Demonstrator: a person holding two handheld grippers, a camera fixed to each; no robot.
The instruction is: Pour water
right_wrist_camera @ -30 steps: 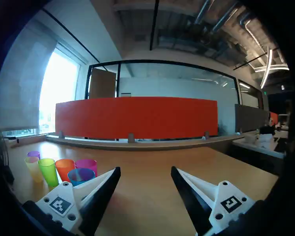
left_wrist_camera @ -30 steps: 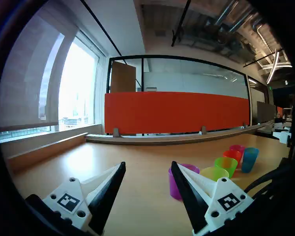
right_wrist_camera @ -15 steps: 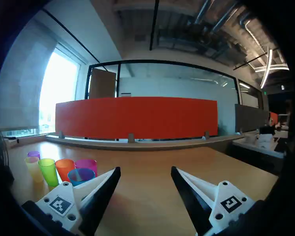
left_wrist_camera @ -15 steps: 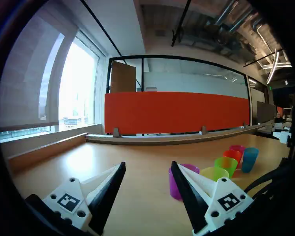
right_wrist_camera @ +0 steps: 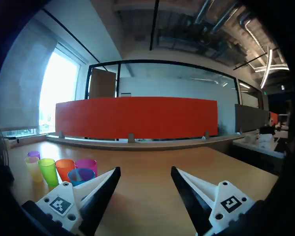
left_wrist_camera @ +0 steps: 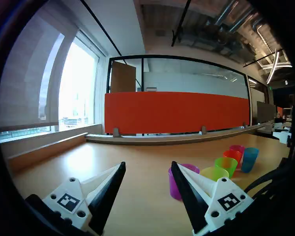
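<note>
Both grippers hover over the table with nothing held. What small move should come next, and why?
Probably swing the left gripper slightly to its right so the purple cup sits between its open jaws. That cup stands nearest, partly behind one finger, and nothing is held; the right gripper is open too, near the blue cup.
</note>
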